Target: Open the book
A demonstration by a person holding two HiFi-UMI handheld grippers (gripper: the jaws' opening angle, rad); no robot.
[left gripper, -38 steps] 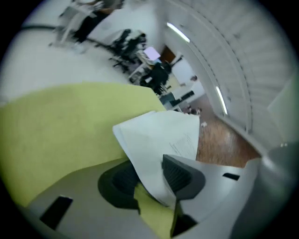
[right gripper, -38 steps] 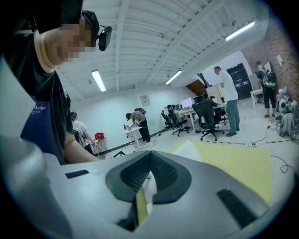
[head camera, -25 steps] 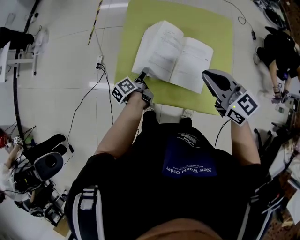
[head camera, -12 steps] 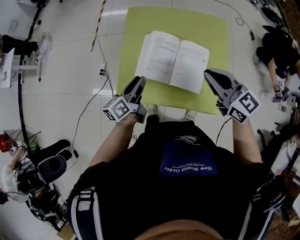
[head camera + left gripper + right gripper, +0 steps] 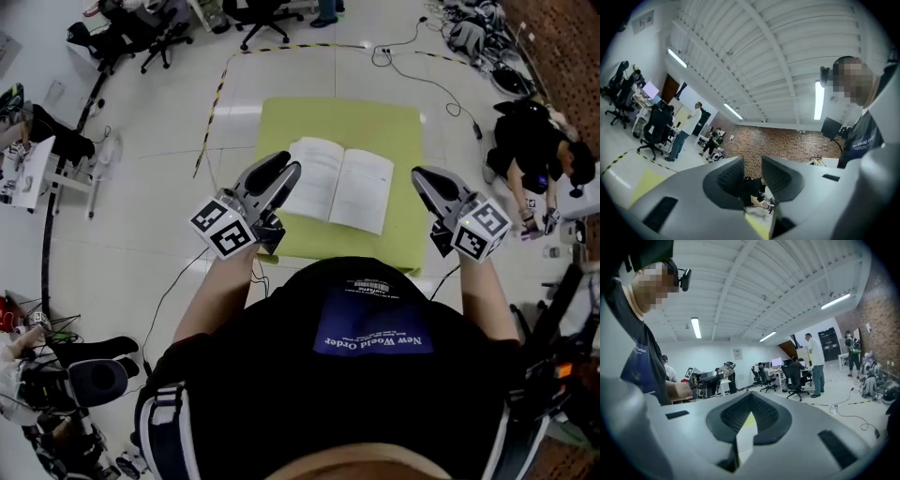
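Open book [image 5: 339, 183] (on green mat [image 5: 394, 122])

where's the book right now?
Head view, centre: book lies open on the green mat, between the left gripper and right gripper, held by neither.

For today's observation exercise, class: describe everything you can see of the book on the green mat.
The book lies open and flat, face up, on the yellow-green mat. Two white paper pages show, split by a centre crease, with faint print too small to read. The left page looks slightly arched. Only the mat visibly touches it.
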